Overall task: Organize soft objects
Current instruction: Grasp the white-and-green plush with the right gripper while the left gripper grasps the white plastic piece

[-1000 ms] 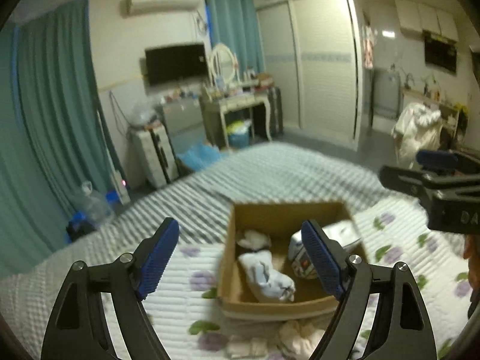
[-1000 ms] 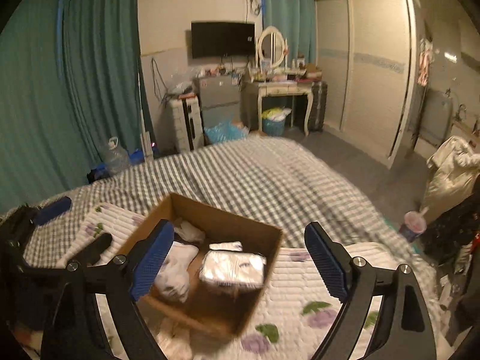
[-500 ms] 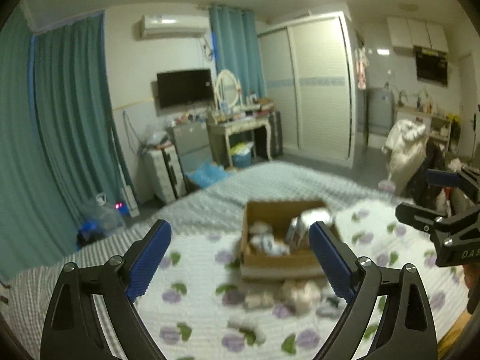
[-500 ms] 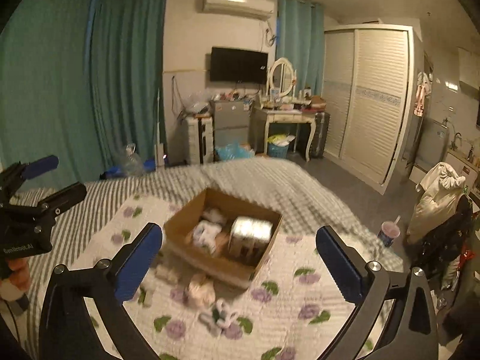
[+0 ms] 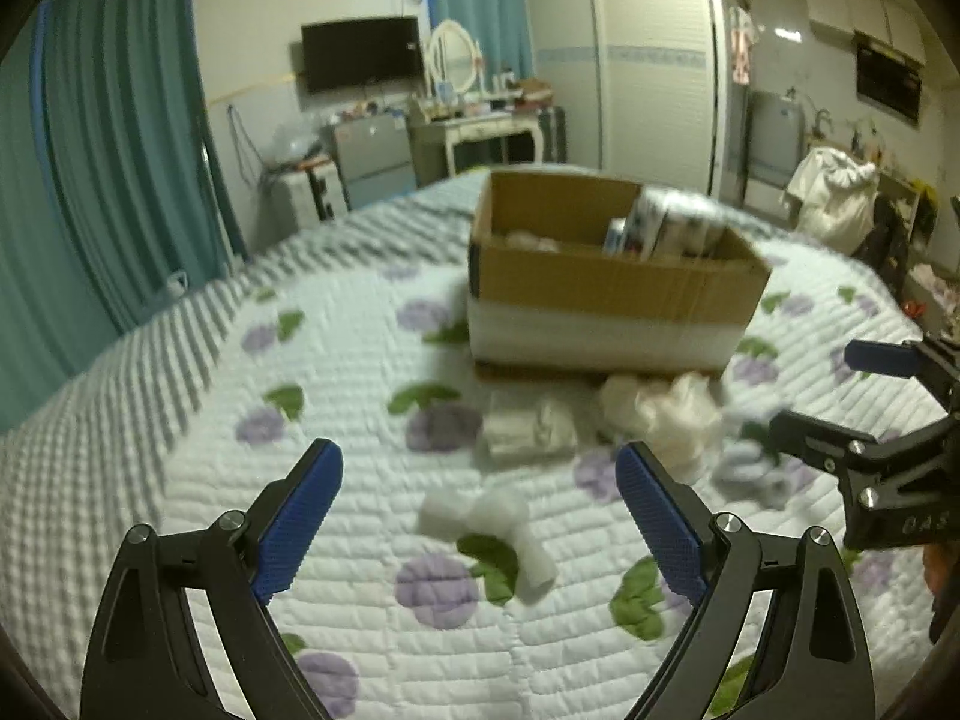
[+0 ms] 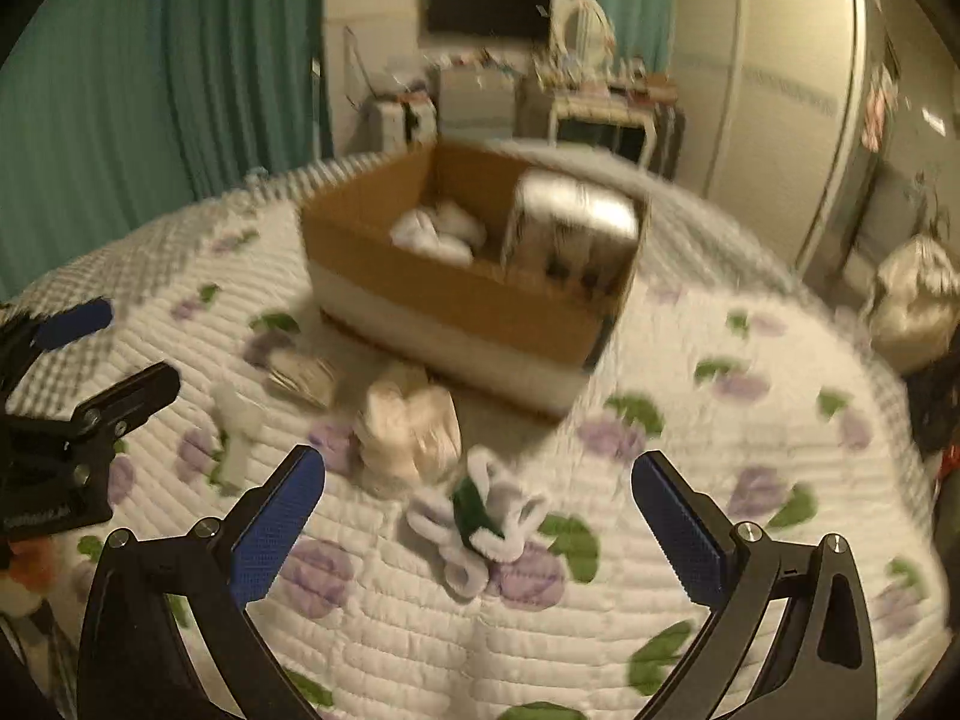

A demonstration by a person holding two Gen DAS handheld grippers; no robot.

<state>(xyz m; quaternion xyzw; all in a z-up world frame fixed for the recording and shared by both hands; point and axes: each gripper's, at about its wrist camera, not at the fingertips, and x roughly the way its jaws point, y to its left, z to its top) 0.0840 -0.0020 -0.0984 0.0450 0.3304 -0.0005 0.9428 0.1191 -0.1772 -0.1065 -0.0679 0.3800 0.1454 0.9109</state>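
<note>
The right gripper [image 6: 477, 501], jaws wide apart, hangs over a white-and-green fuzzy bundle [image 6: 480, 519] lying before the cardboard box [image 6: 456, 294].

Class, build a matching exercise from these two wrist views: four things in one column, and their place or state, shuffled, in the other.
1. cardboard box
2. wrapped pack
3. white and green cloth
4. left gripper

A. open, holding nothing
B. standing inside the box
C. on the floral quilt, behind the loose cloths
D. lying between the right gripper's fingers

Pairs: 1-C, 2-B, 3-D, 4-A
</note>
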